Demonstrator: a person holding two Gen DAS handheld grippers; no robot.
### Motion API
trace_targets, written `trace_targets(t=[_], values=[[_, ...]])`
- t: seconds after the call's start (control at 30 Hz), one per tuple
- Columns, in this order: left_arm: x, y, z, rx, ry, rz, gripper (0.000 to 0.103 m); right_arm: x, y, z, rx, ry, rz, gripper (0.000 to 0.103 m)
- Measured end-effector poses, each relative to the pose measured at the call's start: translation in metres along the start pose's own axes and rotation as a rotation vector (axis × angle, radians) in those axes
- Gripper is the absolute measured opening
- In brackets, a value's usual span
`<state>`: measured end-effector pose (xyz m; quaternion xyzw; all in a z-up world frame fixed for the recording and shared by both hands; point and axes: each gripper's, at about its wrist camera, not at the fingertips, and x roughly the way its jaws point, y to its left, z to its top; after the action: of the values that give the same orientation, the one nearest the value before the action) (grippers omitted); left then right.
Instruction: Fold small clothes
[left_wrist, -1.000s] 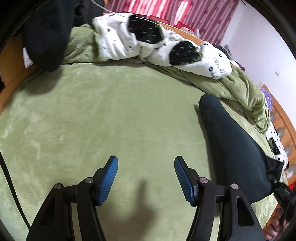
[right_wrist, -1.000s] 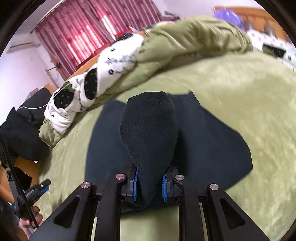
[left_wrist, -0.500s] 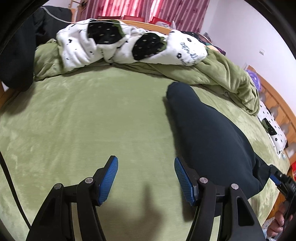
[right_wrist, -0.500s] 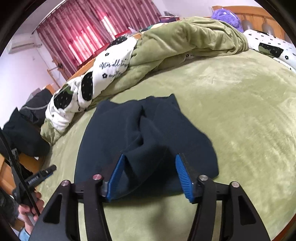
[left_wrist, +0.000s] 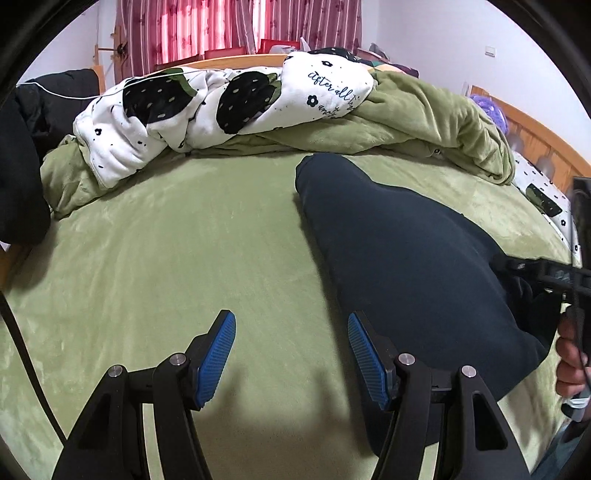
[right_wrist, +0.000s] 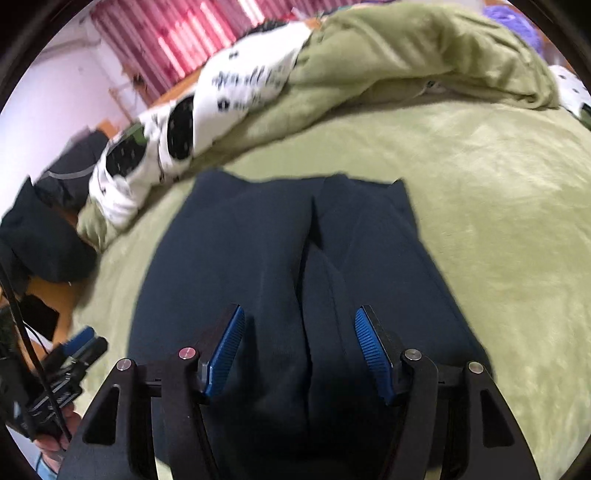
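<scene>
A dark navy garment (right_wrist: 295, 251) lies folded on the green bed cover (right_wrist: 498, 206), with a lengthwise crease down its middle. My right gripper (right_wrist: 299, 347) hovers open over its near end, blue pads apart, nothing pinched between them. In the left wrist view the same garment (left_wrist: 399, 251) stretches away on the right. My left gripper (left_wrist: 291, 354) stands open above bare green cover just left of the garment, its right pad close to the cloth's edge, with nothing between its fingers. The other gripper's body and a hand (left_wrist: 569, 354) show at the right edge.
A bunched green blanket (left_wrist: 424, 110) and a white blanket with black strawberry prints (left_wrist: 221, 99) lie along the far side of the bed. Dark clothes (left_wrist: 22, 177) are piled at the left. A wooden headboard (left_wrist: 535, 125) stands on the right, red curtains behind.
My right gripper has opened and let go of the dark fold, which now lies flat on the garment; the gripper then drew back toward the near end. My left gripper has swung toward the garment.
</scene>
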<state>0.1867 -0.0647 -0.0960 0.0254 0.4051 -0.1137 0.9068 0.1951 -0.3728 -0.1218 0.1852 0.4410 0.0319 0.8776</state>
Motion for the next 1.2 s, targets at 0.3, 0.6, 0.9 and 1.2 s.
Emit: trace_targets(t=[0.3,0.6,0.9,1.2], values=[[0.01,-0.013,0.002,-0.024,0.003,-0.019,0.061,-0.007,0.021,-0.002,-0.221,-0.15,-0.002,0.01],[0.005,-0.048,-0.002,0.018,-0.001,-0.075,0.061,-0.074,-0.026,0.009,-0.192,-0.282,-0.039,0.009],[-0.003,-0.078,-0.01,0.027,0.01,-0.135,0.061,-0.025,-0.06,-0.009,-0.149,-0.081,-0.166,0.015],[0.009,-0.096,-0.035,0.084,0.076,-0.126,0.063,-0.087,-0.068,-0.032,-0.153,-0.166,-0.152,0.025]])
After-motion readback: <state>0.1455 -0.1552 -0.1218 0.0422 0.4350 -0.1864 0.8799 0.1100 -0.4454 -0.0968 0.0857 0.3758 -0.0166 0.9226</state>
